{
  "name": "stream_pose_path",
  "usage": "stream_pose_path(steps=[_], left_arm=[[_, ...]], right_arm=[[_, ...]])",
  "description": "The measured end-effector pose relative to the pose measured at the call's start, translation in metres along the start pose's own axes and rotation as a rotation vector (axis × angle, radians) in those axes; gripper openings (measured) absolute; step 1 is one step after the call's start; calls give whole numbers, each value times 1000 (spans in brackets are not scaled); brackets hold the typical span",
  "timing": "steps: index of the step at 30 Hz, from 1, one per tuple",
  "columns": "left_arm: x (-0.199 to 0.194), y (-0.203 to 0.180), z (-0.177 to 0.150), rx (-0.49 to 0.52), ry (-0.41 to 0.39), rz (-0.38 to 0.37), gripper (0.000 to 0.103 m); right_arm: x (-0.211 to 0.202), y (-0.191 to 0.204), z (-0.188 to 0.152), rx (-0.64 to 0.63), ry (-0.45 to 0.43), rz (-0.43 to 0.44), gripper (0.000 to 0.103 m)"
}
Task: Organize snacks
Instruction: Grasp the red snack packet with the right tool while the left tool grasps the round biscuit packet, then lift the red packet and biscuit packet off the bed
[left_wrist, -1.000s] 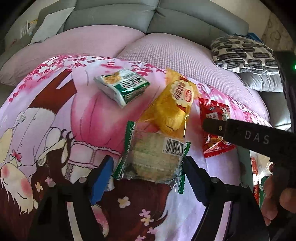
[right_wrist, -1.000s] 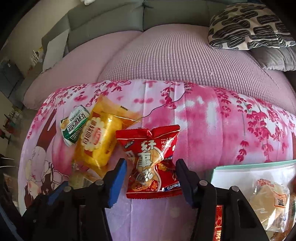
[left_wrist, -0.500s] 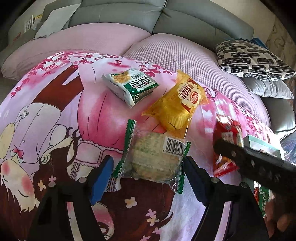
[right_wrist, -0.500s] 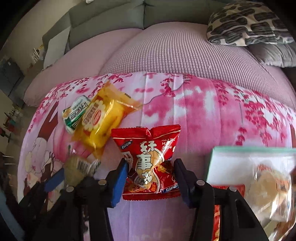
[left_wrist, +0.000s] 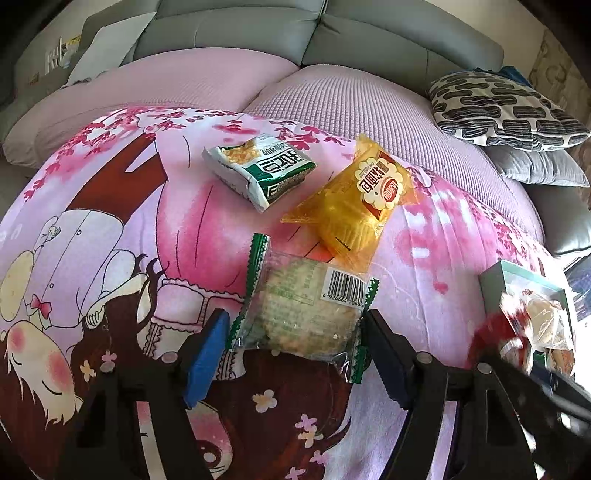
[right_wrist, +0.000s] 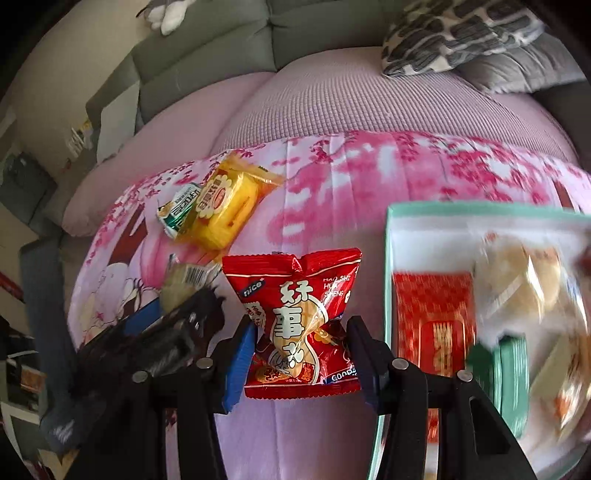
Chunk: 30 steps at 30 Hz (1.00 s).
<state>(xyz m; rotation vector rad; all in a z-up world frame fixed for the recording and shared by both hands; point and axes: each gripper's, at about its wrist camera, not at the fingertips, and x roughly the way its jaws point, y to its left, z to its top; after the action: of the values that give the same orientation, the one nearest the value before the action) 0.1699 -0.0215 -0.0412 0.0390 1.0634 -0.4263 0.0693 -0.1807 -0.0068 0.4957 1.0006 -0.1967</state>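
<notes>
A patterned pillow (left_wrist: 506, 107) lies on the grey sofa (left_wrist: 369, 33) behind the cartoon-print blanket (left_wrist: 110, 229).

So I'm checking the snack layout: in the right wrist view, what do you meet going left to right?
Green packet → yellow packet → red packet, gripped by the right gripper → box at the right edge.
</notes>
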Motion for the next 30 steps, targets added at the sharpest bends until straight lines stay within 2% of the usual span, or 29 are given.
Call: stream_pose_path(steps=[4,6,11,19,26,30], left_arm=[[-1,0,0,-4,-3,1,69],[-2,1,0,-13,-8,2,61],[-5,6,0,-50,-18,-5,56],[-12,14,-3,-113,-40,18,55],[-27,16,-4,-143,-77,5,55],[-37,13,-6,-144,-92,-12,55]], right_arm=[[-9,-3,-17,35,-14,17,53],[-12,-6,-24,54,-21,22,53],[-17,-10,-30,73,-43,37,53],[-28,-13,-36,78,-76,44,53],[-33,-9,-38,63,-93,72,49],[-32,-12,-41,64,-87,89,42]])
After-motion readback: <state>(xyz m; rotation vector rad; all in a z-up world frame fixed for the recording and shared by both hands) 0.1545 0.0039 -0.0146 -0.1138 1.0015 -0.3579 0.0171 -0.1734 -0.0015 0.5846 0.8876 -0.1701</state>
